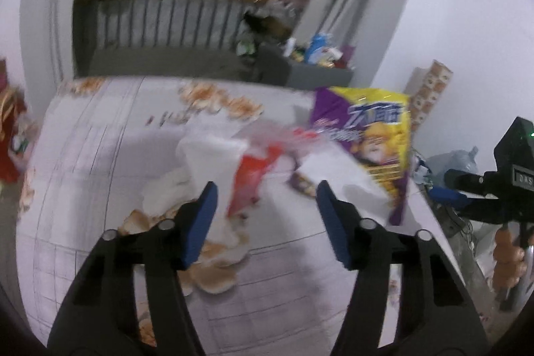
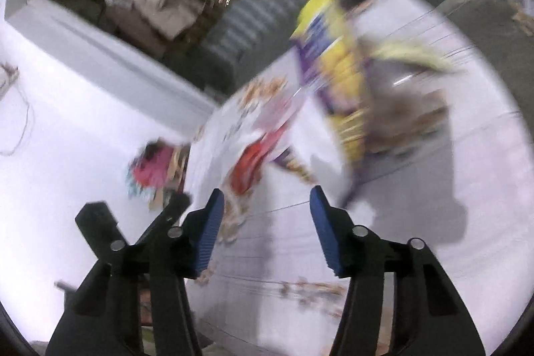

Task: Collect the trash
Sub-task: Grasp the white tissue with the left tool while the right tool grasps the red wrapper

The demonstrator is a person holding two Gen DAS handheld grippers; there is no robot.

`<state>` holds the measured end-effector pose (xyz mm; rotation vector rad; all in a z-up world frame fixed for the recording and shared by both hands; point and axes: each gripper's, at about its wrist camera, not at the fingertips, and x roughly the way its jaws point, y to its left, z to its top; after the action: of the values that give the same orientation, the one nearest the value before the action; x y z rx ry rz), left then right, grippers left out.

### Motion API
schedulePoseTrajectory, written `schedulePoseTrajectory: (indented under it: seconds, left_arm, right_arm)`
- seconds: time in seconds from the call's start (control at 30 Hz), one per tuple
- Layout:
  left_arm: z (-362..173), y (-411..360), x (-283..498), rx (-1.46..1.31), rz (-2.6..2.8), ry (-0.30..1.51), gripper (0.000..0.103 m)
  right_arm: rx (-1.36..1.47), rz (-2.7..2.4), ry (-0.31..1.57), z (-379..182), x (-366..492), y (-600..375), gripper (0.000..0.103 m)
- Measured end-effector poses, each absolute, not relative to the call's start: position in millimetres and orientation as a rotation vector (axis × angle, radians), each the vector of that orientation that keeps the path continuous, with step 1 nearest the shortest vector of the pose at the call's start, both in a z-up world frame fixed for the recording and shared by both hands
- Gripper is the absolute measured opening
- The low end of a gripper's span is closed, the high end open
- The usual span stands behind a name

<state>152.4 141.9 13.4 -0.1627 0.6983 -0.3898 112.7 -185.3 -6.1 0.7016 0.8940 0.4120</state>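
Note:
Trash lies on a table with a white printed cloth (image 1: 100, 155). In the left wrist view a crumpled white paper (image 1: 213, 155) and a red wrapper (image 1: 250, 179) sit just beyond my left gripper (image 1: 267, 189), which is open and holds nothing. A large yellow and purple snack bag (image 1: 373, 135) lies at the right, with a small purple wrapper (image 1: 302, 186) beside it. The right wrist view is blurred and tilted. My right gripper (image 2: 267, 192) is open and empty over the cloth, short of the red wrapper (image 2: 248, 165) and the snack bag (image 2: 337, 82).
A hand holds the right gripper (image 1: 447, 189) off the table's right edge. A grey sofa (image 1: 173, 19) and a low table with bottles (image 1: 317, 49) stand behind. Red and pink items (image 2: 150, 172) sit past the table's left edge. A patterned roll (image 1: 430, 89) leans on the wall.

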Motion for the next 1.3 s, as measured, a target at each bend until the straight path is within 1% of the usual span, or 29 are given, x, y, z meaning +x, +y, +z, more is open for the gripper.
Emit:
schedulePoseTrajectory:
  seconds: [0.1, 0.23, 0.6, 0.7, 0.93, 1.0, 1.3]
  left_arm:
    - [-1.7, 146.6, 162.2, -0.155, -0.364, 0.731, 0.048]
    - [-18.3, 142.7, 181.5, -0.117, -0.340, 0.772, 0.042]
    - [-44.4, 152.6, 207.6, -0.176, -0.335, 0.846, 0.019]
    - [-47.4, 155.7, 210.1, -0.204, -0.337, 0.854, 0.017]
    - [-50.5, 160.2, 213.7, -0.253, -0.346, 0.868, 0.013]
    - [-51.6, 161.8, 214.8, -0.265, -0.346, 0.872, 0.012]
    - [-57.2, 166.8, 217.1, -0.303, -0.342, 0.892, 0.011]
  right_arm:
    - [0.691, 0.446, 0.966, -23.5, 138.0, -147.7, 0.046]
    - [0.709, 0.453, 1.032, -44.5, 165.0, -117.7, 0.044]
    - [0.778, 0.470, 1.084, -62.2, 209.9, -88.5, 0.034]
    - [0.800, 0.473, 1.087, -65.3, 217.9, -85.0, 0.031]
    - [0.839, 0.479, 1.096, -74.9, 232.4, -74.5, 0.030]
    - [0.852, 0.481, 1.099, -78.0, 236.8, -71.5, 0.027]
    - [0.879, 0.466, 1.104, -87.2, 249.1, -64.9, 0.025]
